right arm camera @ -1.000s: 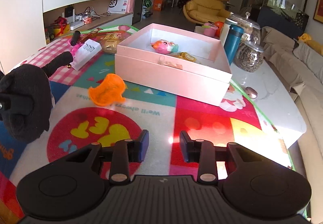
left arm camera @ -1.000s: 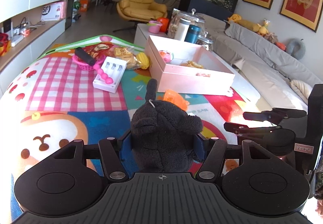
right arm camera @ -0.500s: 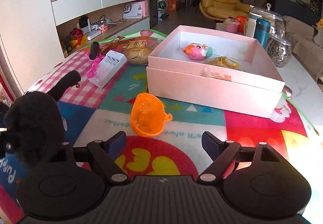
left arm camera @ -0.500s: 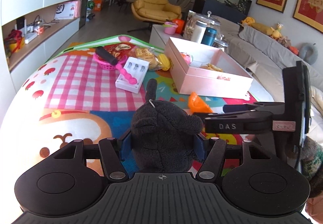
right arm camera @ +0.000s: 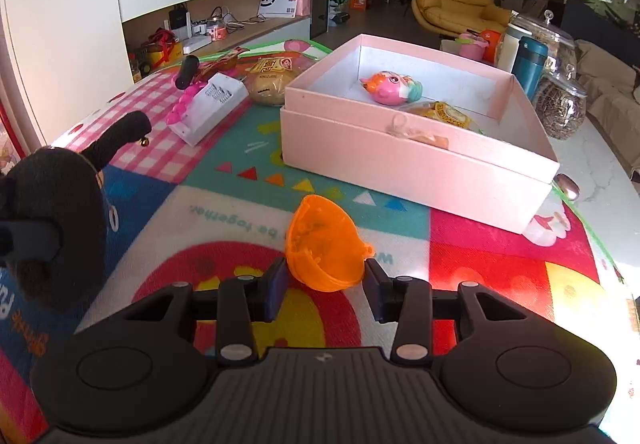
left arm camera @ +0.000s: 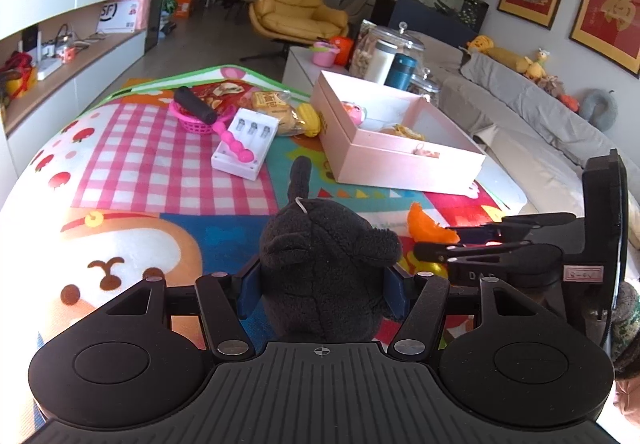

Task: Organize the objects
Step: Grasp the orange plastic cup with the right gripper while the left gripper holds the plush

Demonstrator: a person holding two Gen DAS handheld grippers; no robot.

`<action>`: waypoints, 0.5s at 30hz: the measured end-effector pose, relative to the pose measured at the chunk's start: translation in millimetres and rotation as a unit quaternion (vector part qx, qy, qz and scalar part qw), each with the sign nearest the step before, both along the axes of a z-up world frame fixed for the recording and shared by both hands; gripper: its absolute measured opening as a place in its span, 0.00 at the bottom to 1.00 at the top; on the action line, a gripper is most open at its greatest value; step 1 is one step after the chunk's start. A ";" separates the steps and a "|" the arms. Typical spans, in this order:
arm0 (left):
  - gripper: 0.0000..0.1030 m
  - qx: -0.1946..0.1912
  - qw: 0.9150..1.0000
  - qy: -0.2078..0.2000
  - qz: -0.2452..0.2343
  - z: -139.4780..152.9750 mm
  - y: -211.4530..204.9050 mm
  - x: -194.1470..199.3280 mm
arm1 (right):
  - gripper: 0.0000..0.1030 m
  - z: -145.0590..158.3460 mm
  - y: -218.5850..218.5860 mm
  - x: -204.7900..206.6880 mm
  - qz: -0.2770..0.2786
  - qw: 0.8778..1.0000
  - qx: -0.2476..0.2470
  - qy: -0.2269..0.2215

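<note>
left gripper point(left arm camera: 322, 284) clenched on black plush point(left arm camera: 324, 264), held above mat point(left arm camera: 168, 172). right gripper point(right arm camera: 324, 286) released, straddling orange shell point(right arm camera: 326, 246) on mat, not gripping. may squirt out of pads on closing, being rounded. beyond, pink box point(right arm camera: 416, 168), easily knocked.

Bare mat point(right arm camera: 224, 200) — pink box point(right arm camera: 416, 172) beyond

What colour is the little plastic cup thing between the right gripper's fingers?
Orange plastic half-shell; clearest in the right wrist view.
</note>
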State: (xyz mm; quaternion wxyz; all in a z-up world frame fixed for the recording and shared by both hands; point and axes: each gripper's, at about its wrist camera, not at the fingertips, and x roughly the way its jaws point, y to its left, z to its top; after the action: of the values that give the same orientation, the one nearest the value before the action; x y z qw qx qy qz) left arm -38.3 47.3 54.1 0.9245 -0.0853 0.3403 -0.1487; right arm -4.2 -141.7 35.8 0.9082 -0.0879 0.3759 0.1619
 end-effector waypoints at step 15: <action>0.63 0.007 1.000 0.005 -0.011 -0.7 -9.9 -1.3 | 0.76 -2.3 -52.4 -16.2 -0.074 0.997 0.009 -0.011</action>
State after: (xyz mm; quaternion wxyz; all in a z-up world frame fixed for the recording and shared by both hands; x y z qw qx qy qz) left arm -39.6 37.4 53.4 0.9220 -0.0756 0.3466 -0.1556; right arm -20.4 -194.1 33.5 0.9225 -0.0537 0.3700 0.0964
